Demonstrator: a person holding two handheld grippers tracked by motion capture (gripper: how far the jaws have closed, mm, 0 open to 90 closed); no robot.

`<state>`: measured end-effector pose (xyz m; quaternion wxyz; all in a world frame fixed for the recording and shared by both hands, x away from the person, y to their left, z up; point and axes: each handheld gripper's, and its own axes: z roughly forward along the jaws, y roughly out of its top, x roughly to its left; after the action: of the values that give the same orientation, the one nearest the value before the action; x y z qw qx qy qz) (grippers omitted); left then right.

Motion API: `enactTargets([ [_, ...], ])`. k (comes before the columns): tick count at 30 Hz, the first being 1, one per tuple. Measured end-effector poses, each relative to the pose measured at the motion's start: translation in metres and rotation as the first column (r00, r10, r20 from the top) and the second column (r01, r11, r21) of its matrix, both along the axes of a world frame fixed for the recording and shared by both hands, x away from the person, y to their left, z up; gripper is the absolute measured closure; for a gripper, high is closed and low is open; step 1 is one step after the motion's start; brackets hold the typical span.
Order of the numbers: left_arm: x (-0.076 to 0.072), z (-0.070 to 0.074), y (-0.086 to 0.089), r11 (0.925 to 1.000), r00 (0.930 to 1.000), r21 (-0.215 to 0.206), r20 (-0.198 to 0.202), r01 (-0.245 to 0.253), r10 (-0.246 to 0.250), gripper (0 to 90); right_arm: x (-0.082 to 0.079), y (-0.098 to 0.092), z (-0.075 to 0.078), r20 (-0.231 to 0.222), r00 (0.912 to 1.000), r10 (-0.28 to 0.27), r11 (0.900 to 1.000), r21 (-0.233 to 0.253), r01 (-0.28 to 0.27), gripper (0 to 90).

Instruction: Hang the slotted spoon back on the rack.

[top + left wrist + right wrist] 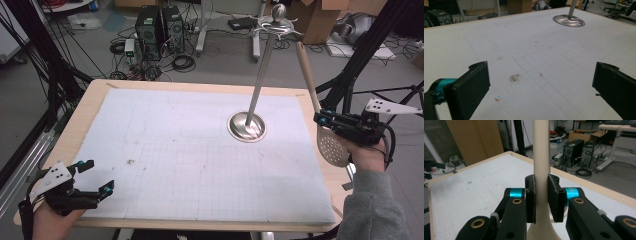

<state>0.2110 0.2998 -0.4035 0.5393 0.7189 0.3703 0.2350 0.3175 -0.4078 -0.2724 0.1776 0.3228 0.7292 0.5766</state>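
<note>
Wooden skimmer spoon (320, 107) clamped in right gripper (324, 120), right of frame. Left gripper (95, 177) wide open, lower left. Risk: spoon's handle hits utensil stand (260, 75) & tips it.

Slotted spoon (332, 144): cream, smooth, round handle, widening into a flat oval head pierced with small holes (head plain in the high view). Held off the table at the right edge, head down and near, handle (541, 157) rising and leaning to the far left, tip close beside the top of the metal stand (260, 75). Clamped low on the handle, just above the flare, between the jaws of the right gripper (541, 200).
</note>
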Motion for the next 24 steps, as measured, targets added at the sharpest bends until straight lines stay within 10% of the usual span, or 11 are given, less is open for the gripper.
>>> enactTargets([
  [24, -0.002, -0.002, 0.002, 0.9999, 0.9999, 0.000, -0.006, -0.011, 0.011, 1.7, 0.009, -0.005, 0.019, -0.004, 0.9995, -0.030, 0.998, 0.048, 0.030, 78.6],
])
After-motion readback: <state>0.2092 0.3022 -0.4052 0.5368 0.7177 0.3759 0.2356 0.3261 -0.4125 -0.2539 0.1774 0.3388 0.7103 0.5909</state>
